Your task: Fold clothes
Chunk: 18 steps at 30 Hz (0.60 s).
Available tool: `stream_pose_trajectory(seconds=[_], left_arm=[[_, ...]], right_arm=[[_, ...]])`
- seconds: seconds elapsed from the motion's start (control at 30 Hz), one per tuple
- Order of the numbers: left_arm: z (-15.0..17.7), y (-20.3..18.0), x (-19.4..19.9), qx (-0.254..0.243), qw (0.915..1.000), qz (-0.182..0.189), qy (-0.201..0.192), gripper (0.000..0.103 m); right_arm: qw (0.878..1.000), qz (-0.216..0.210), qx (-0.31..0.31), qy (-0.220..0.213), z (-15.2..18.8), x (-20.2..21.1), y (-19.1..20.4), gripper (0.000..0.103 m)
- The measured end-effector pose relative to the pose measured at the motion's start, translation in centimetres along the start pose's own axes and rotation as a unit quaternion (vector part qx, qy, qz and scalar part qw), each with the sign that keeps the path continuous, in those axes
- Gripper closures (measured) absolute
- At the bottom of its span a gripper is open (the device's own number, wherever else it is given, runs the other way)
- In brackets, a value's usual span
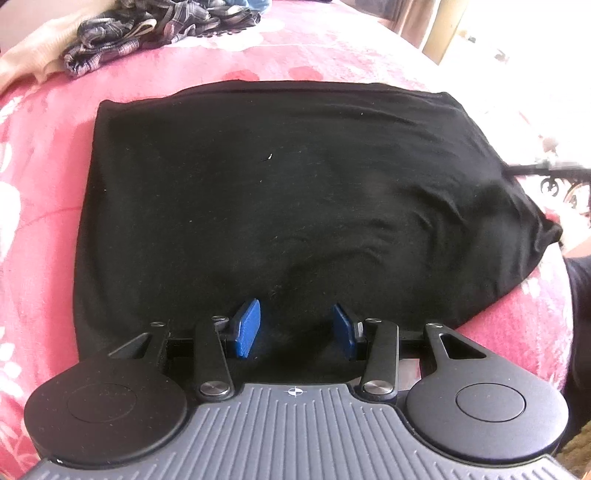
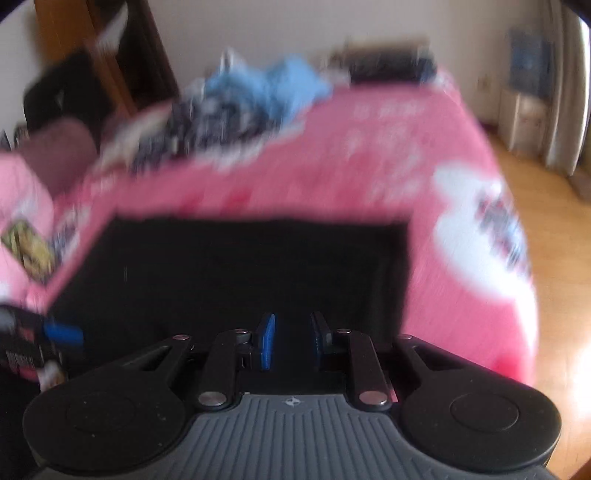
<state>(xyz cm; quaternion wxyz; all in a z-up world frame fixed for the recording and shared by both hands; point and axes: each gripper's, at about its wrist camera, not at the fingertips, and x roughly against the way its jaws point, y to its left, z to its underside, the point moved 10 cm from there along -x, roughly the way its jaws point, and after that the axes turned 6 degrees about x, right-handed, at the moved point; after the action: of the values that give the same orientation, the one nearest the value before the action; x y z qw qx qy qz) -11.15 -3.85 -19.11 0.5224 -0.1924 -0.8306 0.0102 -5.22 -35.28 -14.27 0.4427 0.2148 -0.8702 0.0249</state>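
A black garment (image 1: 280,192), folded into a rough rectangle, lies flat on the pink bedspread (image 1: 40,229). My left gripper (image 1: 295,328) is at its near edge, the blue pads (image 1: 247,328) well apart over the cloth and not pinching it. The right wrist view is blurred by motion. It shows the same black garment (image 2: 229,273) ahead of my right gripper (image 2: 291,341), whose blue pads (image 2: 267,341) stand a little apart with nothing clamped between them. The left gripper (image 2: 61,334) shows at the garment's left corner in that view.
A heap of plaid clothes (image 1: 147,33) and a beige garment (image 1: 29,59) lie at the far side of the bed. A light blue cloth (image 2: 266,85) sits behind the plaid heap (image 2: 207,125). The bed's right edge drops to a wooden floor (image 2: 554,229).
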Motion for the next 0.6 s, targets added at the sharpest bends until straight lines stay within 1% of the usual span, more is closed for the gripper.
stream_pose_trajectory(seconds=[0.03, 0.07, 0.1, 0.17, 0.23, 0.27, 0.37, 0.4, 0.47, 0.53, 0.57, 0.6], left_arm=[[0.1, 0.0, 0.1, -0.002, 1.0000, -0.004, 0.000, 0.059], [0.1, 0.1, 0.1, -0.001, 1.0000, -0.005, 0.002, 0.059], [0.2, 0.2, 0.2, 0.001, 1.0000, -0.006, 0.003, 0.059], [0.4, 0.4, 0.3, 0.003, 1.0000, -0.006, 0.005, 0.059], [0.5, 0.6, 0.4, 0.006, 1.0000, -0.005, 0.005, 0.059], [0.5, 0.6, 0.4, 0.009, 0.9999, -0.004, 0.004, 0.059], [0.5, 0.4, 0.4, 0.016, 0.9998, -0.007, 0.001, 0.059], [0.5, 0.3, 0.5, 0.017, 0.9998, -0.009, 0.000, 0.059], [0.4, 0.1, 0.6, 0.015, 0.9998, -0.012, -0.004, 0.059], [0.5, 0.2, 0.6, 0.013, 0.9998, -0.014, -0.004, 0.059], [0.5, 0.3, 0.6, 0.014, 0.9998, -0.014, -0.004, 0.059], [0.7, 0.5, 0.6, 0.017, 0.9998, -0.014, -0.003, 0.059]], right_arm=[[0.999, 0.025, -0.001, 0.021, 1.7, -0.4, -0.2, 0.082], [0.999, 0.043, -0.008, 0.028, 3.2, 0.1, -0.5, 0.082], [0.998, 0.055, -0.016, 0.029, 4.5, 0.7, -0.9, 0.081], [0.995, 0.071, -0.042, 0.055, 6.8, 2.8, -1.6, 0.080], [0.989, 0.119, -0.037, 0.081, 8.7, 4.9, -2.3, 0.080], [0.986, 0.141, -0.026, 0.084, 9.0, 5.8, -2.4, 0.080], [0.989, 0.139, -0.013, 0.048, 7.1, 7.1, -1.0, 0.080], [0.991, 0.129, -0.009, 0.032, 6.1, 7.0, -0.2, 0.080], [0.994, 0.102, 0.017, 0.018, 4.7, 5.6, 2.0, 0.080], [0.995, 0.083, 0.042, 0.027, 4.6, 3.7, 3.6, 0.080], [0.995, 0.074, 0.047, 0.037, 5.0, 2.7, 4.1, 0.080], [0.995, 0.075, 0.044, 0.048, 5.9, 2.4, 3.7, 0.080]])
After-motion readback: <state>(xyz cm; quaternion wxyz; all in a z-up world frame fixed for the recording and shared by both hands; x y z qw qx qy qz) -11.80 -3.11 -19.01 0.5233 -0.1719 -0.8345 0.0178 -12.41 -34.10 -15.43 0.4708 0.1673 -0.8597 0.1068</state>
